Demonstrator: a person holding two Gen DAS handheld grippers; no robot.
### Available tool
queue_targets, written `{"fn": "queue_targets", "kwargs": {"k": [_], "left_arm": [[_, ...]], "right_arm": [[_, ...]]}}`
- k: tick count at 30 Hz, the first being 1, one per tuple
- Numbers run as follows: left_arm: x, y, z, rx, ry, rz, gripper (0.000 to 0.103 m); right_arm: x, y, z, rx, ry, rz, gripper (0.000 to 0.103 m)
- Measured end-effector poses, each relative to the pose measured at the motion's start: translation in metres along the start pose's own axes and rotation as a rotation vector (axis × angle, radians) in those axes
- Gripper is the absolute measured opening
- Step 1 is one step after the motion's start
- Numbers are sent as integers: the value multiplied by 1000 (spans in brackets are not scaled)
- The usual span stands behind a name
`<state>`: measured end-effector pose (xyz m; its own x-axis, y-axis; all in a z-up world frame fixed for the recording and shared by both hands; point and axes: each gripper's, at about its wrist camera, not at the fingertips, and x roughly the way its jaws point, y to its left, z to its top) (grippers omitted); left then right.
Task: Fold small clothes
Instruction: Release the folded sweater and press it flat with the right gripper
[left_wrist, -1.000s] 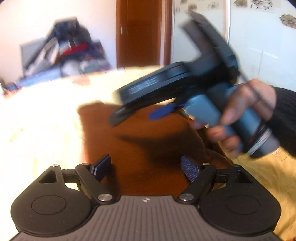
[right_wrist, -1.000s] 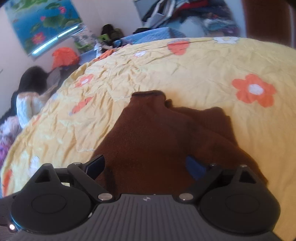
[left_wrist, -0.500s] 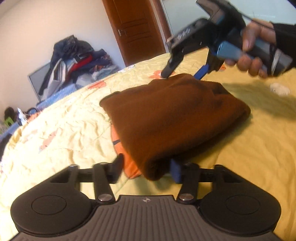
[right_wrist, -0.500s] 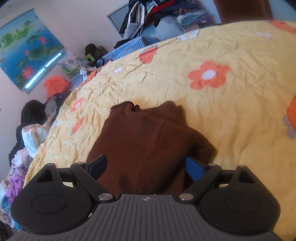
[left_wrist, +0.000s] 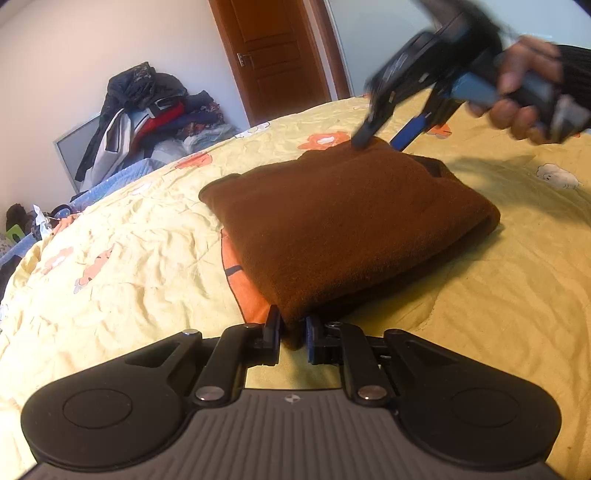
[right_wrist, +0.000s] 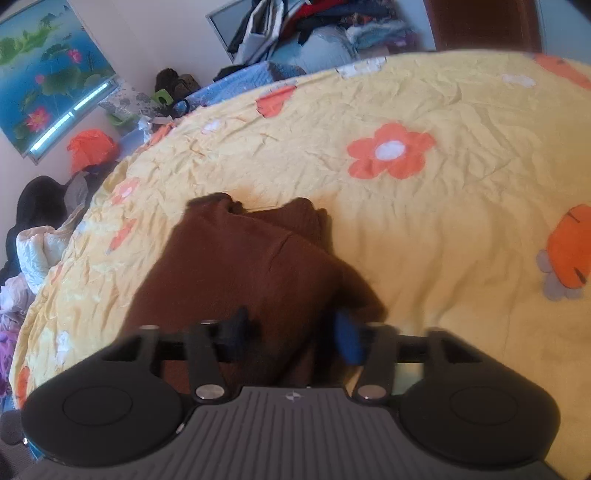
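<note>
Yellow flowered bedspread (left_wrist: 122, 258) carries the brown fleece garment (left_wrist: 343, 221), already folded compact mid-bed. Left gripper (left_wrist: 291, 332) has just pinched its near corner; right gripper (right_wrist: 291, 332), closing, straddles the far edge.

I am working over a bed (left_wrist: 498, 314) covered by a wrinkled pale yellow sheet (right_wrist: 424, 240) printed with orange flowers that have white centres. One large flower (right_wrist: 391, 149) sits out on the open sheet, well apart from the clothing. At the right edge of my right-hand view there is an orange cartoon print (right_wrist: 569, 254) with grey patches beneath it. A folded brown garment (left_wrist: 343, 221) lies directly on the sheet, thick and soft-looking, partly covering another orange print (left_wrist: 243, 291) at its near corner. In my right-hand view its far end shows two rounded bumps of fabric. The sheet around the garment is bare and creased.
</note>
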<state>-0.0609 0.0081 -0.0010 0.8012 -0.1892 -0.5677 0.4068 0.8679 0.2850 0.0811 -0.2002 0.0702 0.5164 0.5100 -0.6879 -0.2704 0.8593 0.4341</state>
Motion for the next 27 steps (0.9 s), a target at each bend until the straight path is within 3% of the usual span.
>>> {"fn": "queue_targets", "kwargs": {"k": [2, 5, 10, 12, 15, 18, 21, 24, 26, 27], "left_arm": [[-2, -1, -1, 15, -2, 8, 15], [-1, -3, 0, 14, 6, 5, 16], [11, -6, 6, 4, 15, 4, 16], [13, -5, 6, -14, 14, -1, 16], [10, 4, 5, -61, 12, -26, 13], [2, 14, 0, -80, 13, -54, 12], [7, 10, -7, -65, 24, -40, 11], [2, 12, -6, -72, 39, -51, 14], [-9, 21, -7, -91, 60, -93, 14], [-16, 28, -9, -113, 64, -119, 18]], "right_arm": [[-30, 6, -13, 25, -53, 78, 75], [-60, 11, -38, 62, -39, 210, 75], [-57, 31, -65, -22, 55, 184, 69], [-41, 33, -72, -46, 105, 141, 58], [-26, 34, -79, -87, 155, 155, 15], [-39, 38, -75, -158, 126, 131, 14], [-36, 18, -74, -117, 138, 109, 10], [-35, 21, -79, -118, 124, 120, 13], [-44, 18, -73, -74, 121, 148, 34], [-52, 15, -69, -48, 98, 163, 51]]}}
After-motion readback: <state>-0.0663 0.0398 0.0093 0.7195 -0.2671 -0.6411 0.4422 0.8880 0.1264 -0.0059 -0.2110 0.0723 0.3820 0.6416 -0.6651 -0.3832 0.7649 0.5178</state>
